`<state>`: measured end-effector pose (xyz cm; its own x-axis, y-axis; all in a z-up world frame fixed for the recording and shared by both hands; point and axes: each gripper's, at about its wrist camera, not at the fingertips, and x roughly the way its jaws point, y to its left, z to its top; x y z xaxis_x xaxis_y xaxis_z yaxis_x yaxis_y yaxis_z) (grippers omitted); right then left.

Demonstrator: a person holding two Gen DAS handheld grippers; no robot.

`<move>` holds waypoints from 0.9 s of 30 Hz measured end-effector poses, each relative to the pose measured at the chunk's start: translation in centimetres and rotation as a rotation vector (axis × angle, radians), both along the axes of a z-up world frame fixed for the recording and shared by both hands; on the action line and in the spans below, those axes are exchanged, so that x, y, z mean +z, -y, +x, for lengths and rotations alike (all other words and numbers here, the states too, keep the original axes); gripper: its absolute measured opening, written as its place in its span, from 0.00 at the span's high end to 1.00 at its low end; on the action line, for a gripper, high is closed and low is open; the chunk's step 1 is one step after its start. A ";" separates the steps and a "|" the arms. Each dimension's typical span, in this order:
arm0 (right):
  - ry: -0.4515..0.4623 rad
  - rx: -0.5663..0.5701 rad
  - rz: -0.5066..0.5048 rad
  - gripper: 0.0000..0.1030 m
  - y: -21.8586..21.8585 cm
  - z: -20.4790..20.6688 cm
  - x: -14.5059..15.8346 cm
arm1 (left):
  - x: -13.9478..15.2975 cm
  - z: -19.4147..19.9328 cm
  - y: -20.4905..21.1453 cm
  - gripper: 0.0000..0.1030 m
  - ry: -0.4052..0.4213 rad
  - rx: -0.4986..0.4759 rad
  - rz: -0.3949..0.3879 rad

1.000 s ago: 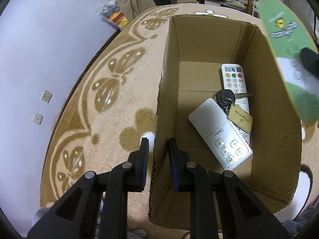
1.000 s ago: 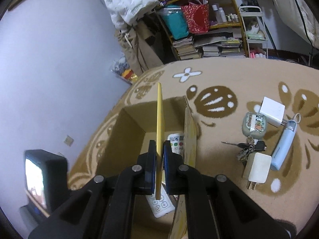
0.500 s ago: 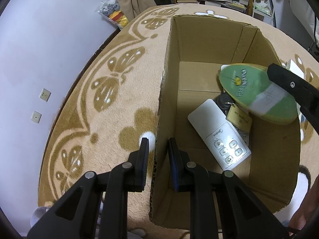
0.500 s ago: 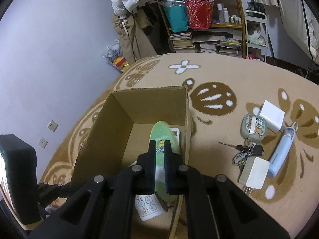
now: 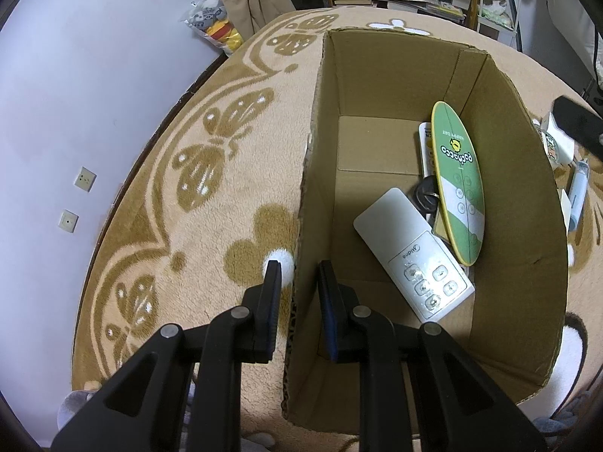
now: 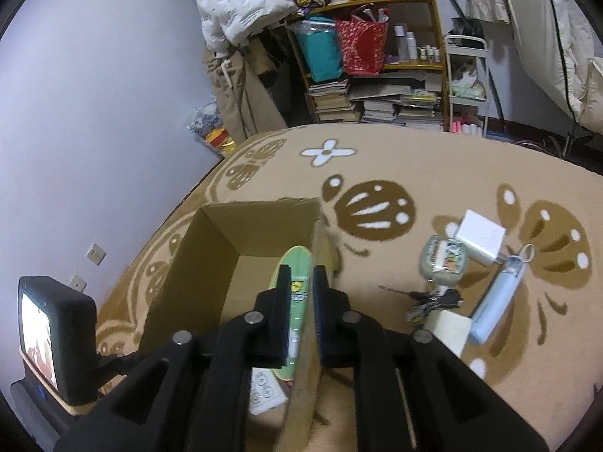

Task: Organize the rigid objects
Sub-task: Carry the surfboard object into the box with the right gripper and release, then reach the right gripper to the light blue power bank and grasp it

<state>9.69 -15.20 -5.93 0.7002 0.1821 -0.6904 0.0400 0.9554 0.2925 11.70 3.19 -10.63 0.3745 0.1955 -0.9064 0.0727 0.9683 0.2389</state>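
Jaws of the right gripper have just opened, freeing the green oval board; left jaws pinch the box wall.

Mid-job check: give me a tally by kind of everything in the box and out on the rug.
Remotes: 2, white remote, half-hidden remote
Key sets: 2, boxed key, rug key bunch
Chargers: 2, cube charger, plug charger
Green board: 1
Decorated case: 1
Blue bottle: 1
Total: 9

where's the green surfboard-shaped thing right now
In the left wrist view the green surfboard-shaped board lies inside the cardboard box, along its right wall, on top of the keys and beside the white remote.
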 end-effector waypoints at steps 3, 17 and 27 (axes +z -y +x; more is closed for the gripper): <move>-0.008 -0.028 -0.022 0.51 1.2 -0.2 -0.1 | 0.0 0.0 0.0 0.81 0.000 -0.001 0.001; -0.086 -0.217 -0.111 0.09 7.9 -1.5 -3.8 | 0.0 0.0 0.0 0.81 0.001 -0.002 0.002; -0.098 -0.341 -0.012 0.09 13.3 -1.8 -7.4 | 0.0 0.0 -0.2 0.80 -0.001 0.002 -0.005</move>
